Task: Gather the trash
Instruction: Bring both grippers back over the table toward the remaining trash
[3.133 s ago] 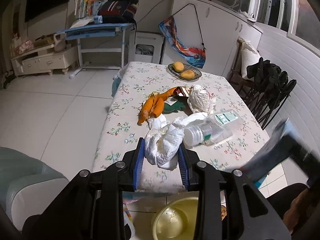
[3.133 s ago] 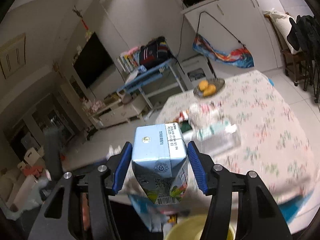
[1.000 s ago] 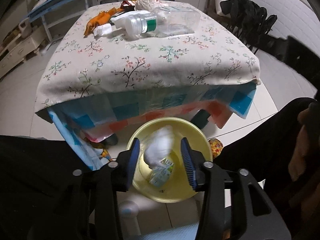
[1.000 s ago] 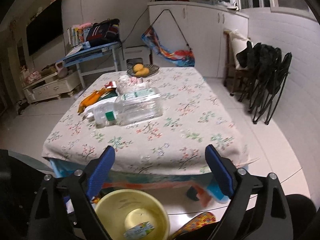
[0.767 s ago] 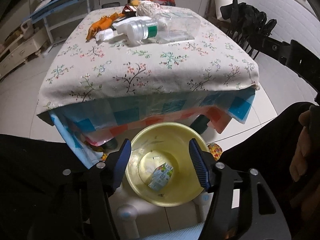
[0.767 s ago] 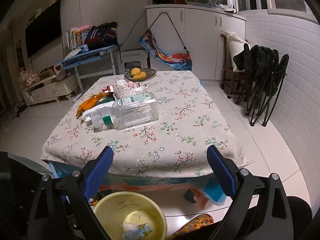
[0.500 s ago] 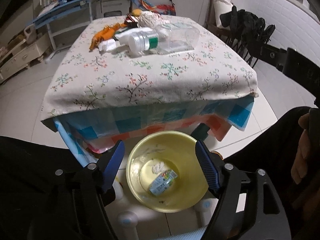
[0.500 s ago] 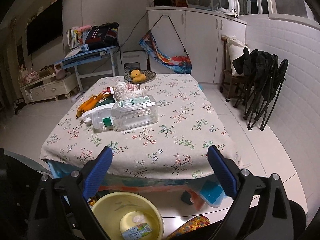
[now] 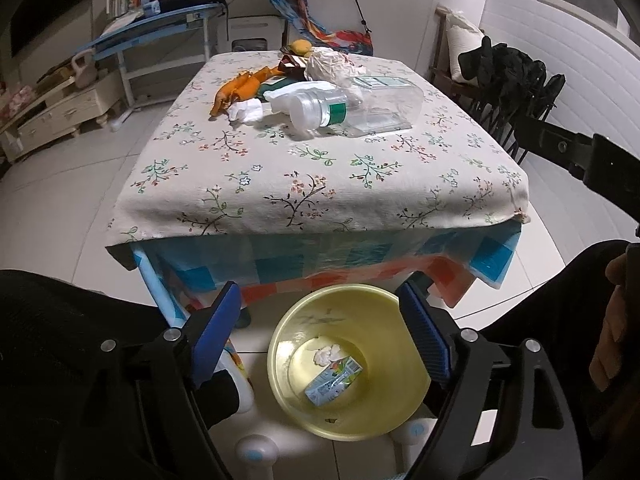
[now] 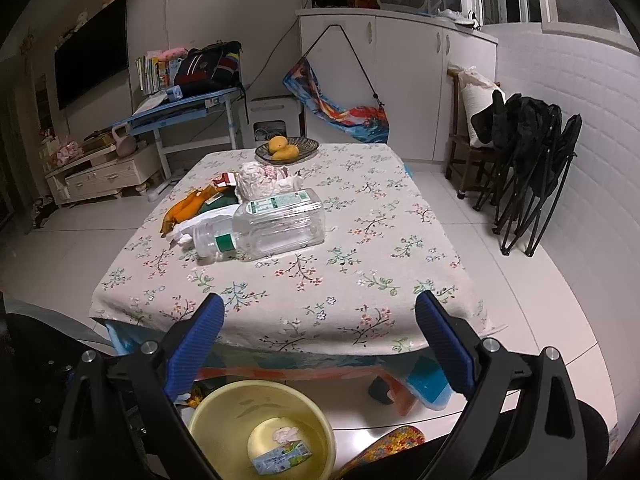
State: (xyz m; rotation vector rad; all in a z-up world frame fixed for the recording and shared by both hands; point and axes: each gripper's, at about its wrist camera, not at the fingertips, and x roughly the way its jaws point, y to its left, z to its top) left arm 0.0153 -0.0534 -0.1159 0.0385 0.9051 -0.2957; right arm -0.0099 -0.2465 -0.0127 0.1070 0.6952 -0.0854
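A yellow bin (image 9: 348,424) (image 10: 224,404) stands on the floor below the table's near edge. A milk carton (image 9: 334,380) (image 10: 280,456) and a white tissue wad (image 9: 326,354) (image 10: 286,434) lie in it. My left gripper (image 9: 320,340) is open and empty above the bin. My right gripper (image 10: 320,344) is open and empty, at the table's near edge. On the table lie a large clear plastic bottle (image 9: 356,108) (image 10: 268,226), orange peel (image 9: 236,88) (image 10: 188,206), a small tissue (image 9: 246,112) and a crumpled bag (image 9: 330,64) (image 10: 262,180).
The table carries a floral cloth (image 9: 320,192) (image 10: 360,264). A fruit dish (image 10: 286,150) sits at its far end. Folded black chairs (image 10: 528,160) stand to the right. A blue desk (image 10: 180,116) and a low cabinet (image 10: 104,176) stand at the back left.
My left gripper opened and dropped the white tissue wad into the bin, then rose a little. My right gripper stayed open and lifted slightly.
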